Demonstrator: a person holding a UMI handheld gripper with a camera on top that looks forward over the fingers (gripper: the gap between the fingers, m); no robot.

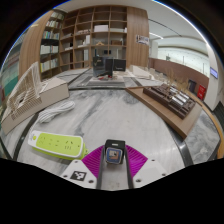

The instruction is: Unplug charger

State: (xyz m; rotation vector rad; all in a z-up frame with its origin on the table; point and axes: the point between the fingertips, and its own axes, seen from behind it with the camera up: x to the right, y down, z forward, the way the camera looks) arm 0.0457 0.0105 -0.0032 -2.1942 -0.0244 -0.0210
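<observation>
My gripper (113, 160) is shut on the charger (113, 153), a small block with a dark front face. It sits tight between the magenta pads (92, 162), with its pale body running back between the fingers. The charger is held above the marble table (120, 115), clear of any socket. The yellow-green power strip (56, 144) lies flat on the table to the left of the fingers, apart from the charger. Its white cable (50, 112) runs away to the far left.
A wooden tray (172, 100) with several dark items sits on the table to the right. A wooden rack (22, 95) stands at the left. A dark box (104, 66) sits at the table's far end, with bookshelves (85, 35) behind it.
</observation>
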